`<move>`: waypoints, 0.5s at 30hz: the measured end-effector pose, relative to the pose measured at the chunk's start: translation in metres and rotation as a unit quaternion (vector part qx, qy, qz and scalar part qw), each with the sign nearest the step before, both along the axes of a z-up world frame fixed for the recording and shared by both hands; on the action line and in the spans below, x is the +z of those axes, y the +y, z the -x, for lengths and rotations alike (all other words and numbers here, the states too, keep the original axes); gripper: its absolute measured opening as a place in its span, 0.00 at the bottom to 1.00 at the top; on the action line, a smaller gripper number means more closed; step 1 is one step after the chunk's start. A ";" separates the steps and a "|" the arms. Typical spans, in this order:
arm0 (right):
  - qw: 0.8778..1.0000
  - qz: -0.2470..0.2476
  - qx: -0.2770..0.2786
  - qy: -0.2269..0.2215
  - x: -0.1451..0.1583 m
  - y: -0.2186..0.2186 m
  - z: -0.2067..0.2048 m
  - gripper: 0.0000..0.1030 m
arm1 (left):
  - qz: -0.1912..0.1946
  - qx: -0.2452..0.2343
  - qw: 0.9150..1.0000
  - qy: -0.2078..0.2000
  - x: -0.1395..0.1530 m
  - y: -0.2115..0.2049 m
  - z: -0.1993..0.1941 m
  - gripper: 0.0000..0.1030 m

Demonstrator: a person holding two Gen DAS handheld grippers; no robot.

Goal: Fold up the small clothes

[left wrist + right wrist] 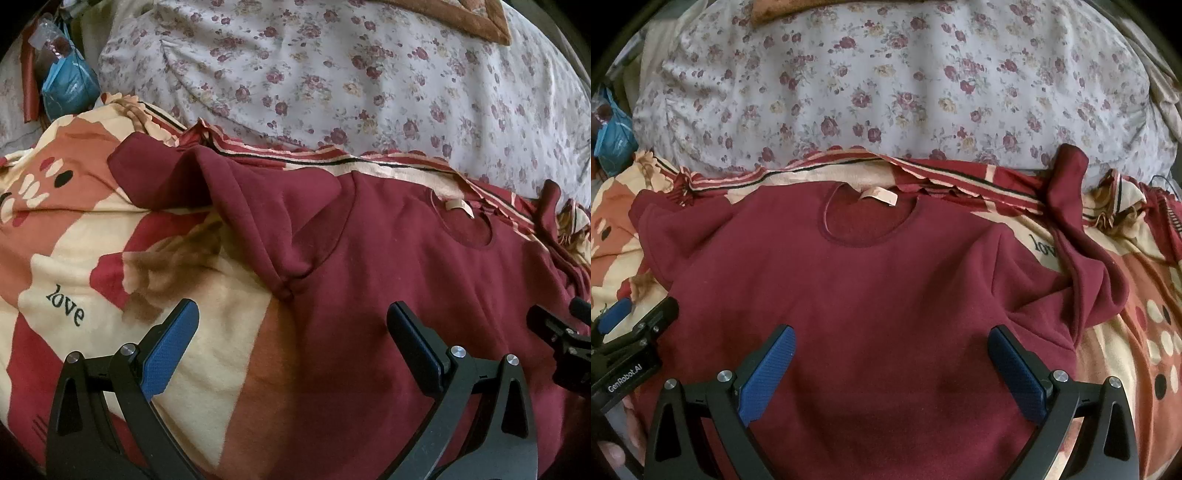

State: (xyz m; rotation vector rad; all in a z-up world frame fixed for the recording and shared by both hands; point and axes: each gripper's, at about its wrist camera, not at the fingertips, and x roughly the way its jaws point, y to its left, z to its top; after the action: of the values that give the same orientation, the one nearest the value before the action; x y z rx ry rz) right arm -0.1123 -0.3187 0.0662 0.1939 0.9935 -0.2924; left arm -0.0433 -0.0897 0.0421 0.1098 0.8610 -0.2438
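A dark red long-sleeved top lies spread flat on a patterned blanket, neckline and pale label away from me. Its left sleeve is bunched and angled up to the left; its right sleeve trails up to the right. My left gripper is open and empty, hovering over the top's left side edge and armpit. My right gripper is open and empty above the middle of the top's body. The left gripper also shows at the right wrist view's left edge.
The blanket is cream, red and brown with the word "love". Behind the top lies a white floral duvet. A blue plastic bag sits at the far left. A brown cushion edge is at the back.
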 end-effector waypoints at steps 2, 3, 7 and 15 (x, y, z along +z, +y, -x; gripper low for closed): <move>1.000 0.000 0.000 0.000 0.000 0.000 0.000 1.00 | -0.001 -0.001 1.000 -0.001 0.000 0.000 0.000 0.99; 1.000 0.000 0.000 0.001 0.000 0.000 0.000 1.00 | -0.002 0.000 1.000 -0.002 0.000 -0.001 0.000 0.99; 1.000 -0.003 -0.001 0.000 0.000 0.000 -0.001 1.00 | -0.002 0.000 1.000 -0.001 0.000 -0.001 0.000 0.99; 1.000 -0.010 -0.002 0.002 -0.004 0.001 -0.002 1.00 | -0.003 0.001 1.000 -0.003 0.000 0.000 0.000 0.99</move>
State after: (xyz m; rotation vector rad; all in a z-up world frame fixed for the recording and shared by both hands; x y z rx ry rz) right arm -0.1107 -0.3179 0.0626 0.2134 0.9996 -0.2862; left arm -0.0431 -0.0900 0.0419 0.1162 0.8567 -0.2396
